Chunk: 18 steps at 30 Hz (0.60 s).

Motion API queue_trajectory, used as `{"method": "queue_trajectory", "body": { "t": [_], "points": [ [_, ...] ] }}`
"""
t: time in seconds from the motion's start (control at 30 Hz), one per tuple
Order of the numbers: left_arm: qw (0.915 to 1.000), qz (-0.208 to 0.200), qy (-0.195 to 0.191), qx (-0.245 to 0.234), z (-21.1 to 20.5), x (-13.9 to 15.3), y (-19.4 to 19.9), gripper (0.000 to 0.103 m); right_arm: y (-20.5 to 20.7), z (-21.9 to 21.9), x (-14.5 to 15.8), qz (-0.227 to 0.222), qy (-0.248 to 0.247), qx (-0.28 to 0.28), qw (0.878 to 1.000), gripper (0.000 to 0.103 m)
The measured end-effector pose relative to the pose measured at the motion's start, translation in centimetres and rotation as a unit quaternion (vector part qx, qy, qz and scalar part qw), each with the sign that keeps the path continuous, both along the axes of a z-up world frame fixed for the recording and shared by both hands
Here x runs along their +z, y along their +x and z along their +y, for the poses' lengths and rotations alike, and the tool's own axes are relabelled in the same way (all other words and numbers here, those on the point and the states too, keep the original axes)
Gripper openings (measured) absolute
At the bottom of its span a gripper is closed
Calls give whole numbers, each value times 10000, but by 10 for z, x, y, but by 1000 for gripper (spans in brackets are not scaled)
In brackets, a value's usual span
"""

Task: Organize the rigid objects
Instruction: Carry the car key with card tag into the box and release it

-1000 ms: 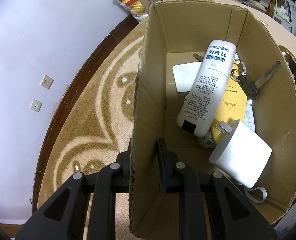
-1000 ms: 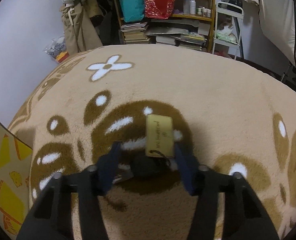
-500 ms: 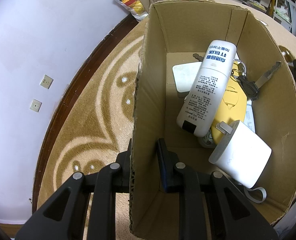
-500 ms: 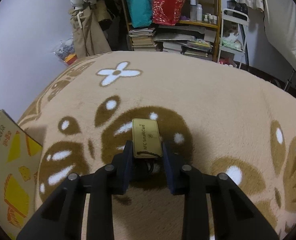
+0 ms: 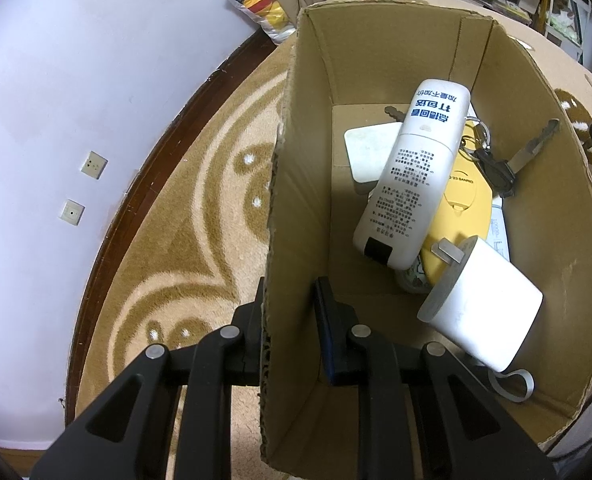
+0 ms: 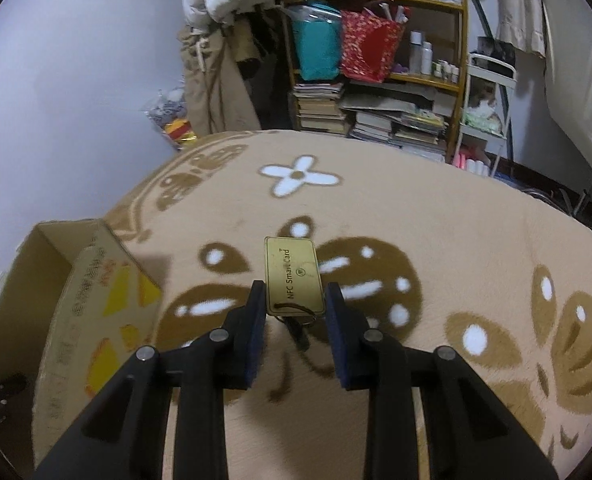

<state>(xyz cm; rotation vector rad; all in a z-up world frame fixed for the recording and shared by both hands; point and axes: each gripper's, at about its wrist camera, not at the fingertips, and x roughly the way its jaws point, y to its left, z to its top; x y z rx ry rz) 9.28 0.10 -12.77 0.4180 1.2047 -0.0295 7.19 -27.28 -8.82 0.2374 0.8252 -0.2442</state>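
My left gripper [image 5: 292, 294] is shut on the left wall of an open cardboard box [image 5: 296, 184], one finger inside and one outside. Inside the box lie a white bottle with printed text [image 5: 413, 176], a yellow case [image 5: 459, 208], a white cylinder with a grey lid [image 5: 483, 308], a bunch of keys [image 5: 507, 164] and a white square pad [image 5: 369, 154]. My right gripper [image 6: 294, 300] is shut on a gold NFC card [image 6: 293, 276] with a key ring, held above the carpet. A dark key hangs under the card. The box [image 6: 76, 304] stands to its left.
A beige carpet with brown patterns [image 6: 435, 232] covers the floor. A shelf with stacked books and bags [image 6: 375, 92] stands at the back, with hanging clothes [image 6: 216, 60] beside it. A pale wall with two sockets [image 5: 84, 184] borders the carpet on the left.
My right gripper shut on the gold card and raised it off the carpet, and the box came into its view on the left. The left gripper and the box have not moved.
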Motion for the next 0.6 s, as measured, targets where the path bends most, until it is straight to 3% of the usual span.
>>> {"method": "queue_trajectory", "body": {
  "t": [0.33, 0.6],
  "points": [
    [10000, 11, -8, 4, -1, 0, 0, 20, -3, 55, 57, -737, 157, 680, 9948, 31],
    [10000, 10, 5, 4, -2, -1, 1, 20, -4, 98, 79, -994, 445, 1186, 9870, 31]
  ]
}}
